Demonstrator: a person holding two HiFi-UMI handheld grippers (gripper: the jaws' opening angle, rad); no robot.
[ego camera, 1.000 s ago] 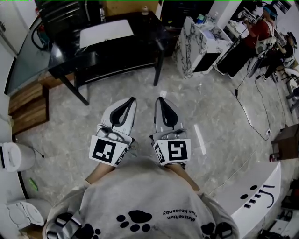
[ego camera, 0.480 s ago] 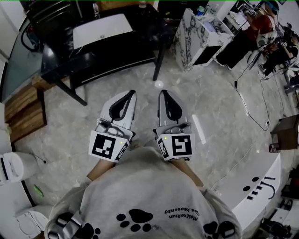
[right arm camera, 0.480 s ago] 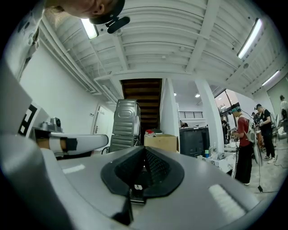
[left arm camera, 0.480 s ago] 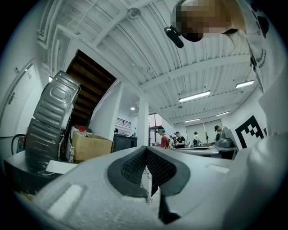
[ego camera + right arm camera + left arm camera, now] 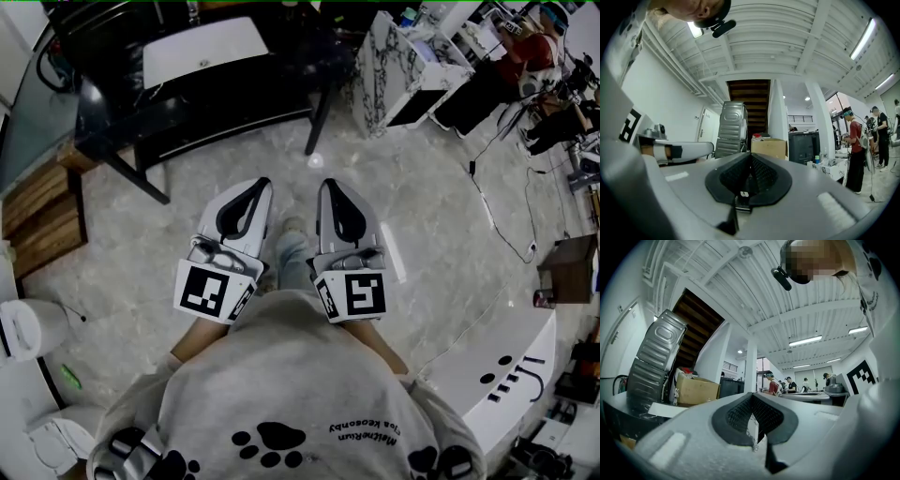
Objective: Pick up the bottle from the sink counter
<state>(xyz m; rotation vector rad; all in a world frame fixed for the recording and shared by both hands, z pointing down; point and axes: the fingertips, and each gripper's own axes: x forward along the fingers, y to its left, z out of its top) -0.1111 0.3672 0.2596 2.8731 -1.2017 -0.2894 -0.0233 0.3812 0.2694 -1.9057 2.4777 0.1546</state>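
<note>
A marble-patterned counter stands at the far upper right of the head view, with small bottles on top of it, too small to tell apart. In the right gripper view the same counter lies far off at the right, with a thin bottle and a blue cup on it. My left gripper and right gripper are held side by side over the marble floor, well short of the counter. Both are shut with nothing in them.
A black glass table with a white sheet on it stands ahead at the left. Wooden steps and white fixtures line the left edge. Cables cross the floor at the right. A white curved counter sits at the lower right. People work at the far right.
The black table and the marble counter have slid up and out in the head view as I walk forward. A leg and foot now show between the grippers. Both grippers stay shut.
</note>
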